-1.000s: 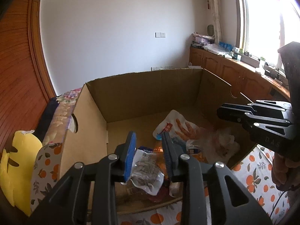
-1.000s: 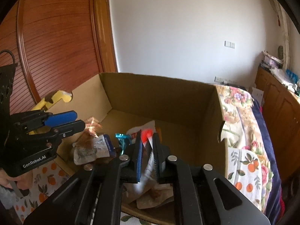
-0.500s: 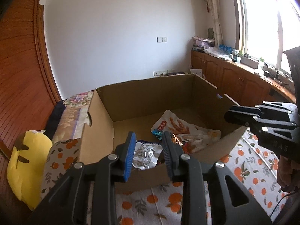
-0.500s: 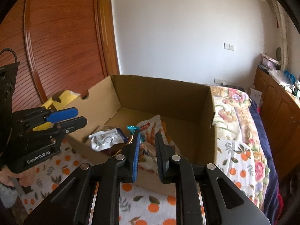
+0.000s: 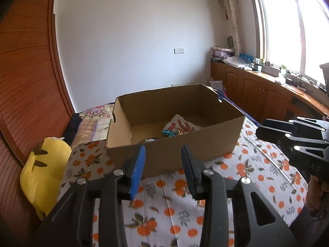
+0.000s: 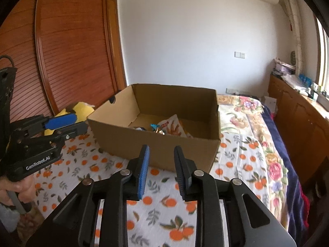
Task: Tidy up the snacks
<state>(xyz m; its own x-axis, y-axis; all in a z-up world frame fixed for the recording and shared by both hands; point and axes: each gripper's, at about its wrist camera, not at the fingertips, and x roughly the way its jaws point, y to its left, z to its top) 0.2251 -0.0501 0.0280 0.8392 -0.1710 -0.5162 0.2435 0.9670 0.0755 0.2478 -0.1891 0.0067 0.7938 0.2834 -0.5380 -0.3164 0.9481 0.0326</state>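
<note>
An open cardboard box (image 5: 205,142) stands on an orange-print cloth; it also shows in the right wrist view (image 6: 156,146). Inside lie several snack packets: a white one with orange print (image 5: 181,124) (image 6: 171,127), a teal-wrapped one (image 5: 169,132) (image 6: 154,126), others mostly hidden by the front wall. My left gripper (image 5: 163,164) is open and empty, in front of the box; it also shows in the right wrist view (image 6: 67,123). My right gripper (image 6: 161,164) is open and empty, in front of the box; it also shows in the left wrist view (image 5: 267,128).
A yellow plush toy (image 5: 44,173) lies left of the box. A floral bedspread (image 6: 257,127) lies behind and to the right. A wooden slatted wardrobe (image 6: 67,47) stands on the left, wooden cabinets (image 5: 267,98) under the window on the right.
Both grippers have drawn back and up out of the box and now sit in front of it. The right gripper's jaws have opened wider. The packets stay in the box.
</note>
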